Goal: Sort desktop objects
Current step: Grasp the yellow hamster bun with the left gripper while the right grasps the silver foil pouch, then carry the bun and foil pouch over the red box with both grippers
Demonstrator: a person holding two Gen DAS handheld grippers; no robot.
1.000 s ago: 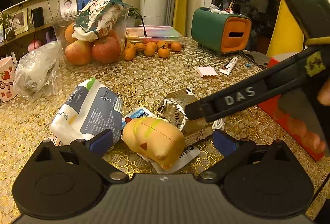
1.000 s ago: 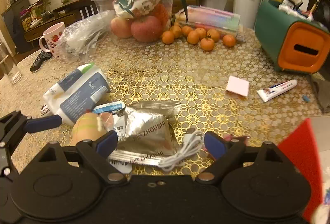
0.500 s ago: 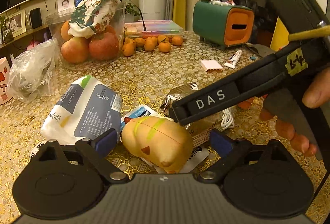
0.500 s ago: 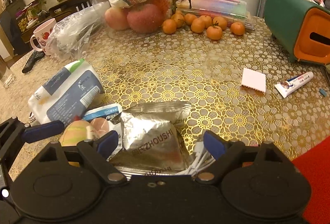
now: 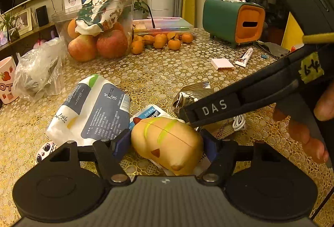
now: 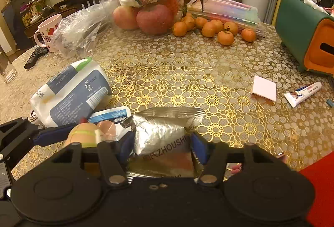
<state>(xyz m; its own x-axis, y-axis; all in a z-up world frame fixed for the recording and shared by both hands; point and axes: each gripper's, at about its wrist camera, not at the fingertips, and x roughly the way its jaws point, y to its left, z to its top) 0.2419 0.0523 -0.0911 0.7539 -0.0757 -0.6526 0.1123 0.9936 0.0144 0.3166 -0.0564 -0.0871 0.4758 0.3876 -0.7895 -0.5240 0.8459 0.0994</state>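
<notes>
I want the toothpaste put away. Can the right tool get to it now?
Probably not yet. The right tool is shut on the silver snack bag, so it is busy. The toothpaste lies in the open, with nothing on it, on the gold tablecloth.

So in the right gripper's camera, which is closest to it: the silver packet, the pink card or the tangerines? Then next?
1. Silver packet, between the right gripper fingers.
2. Pink card, mid-table, right.
3. Tangerines, far back.
</notes>
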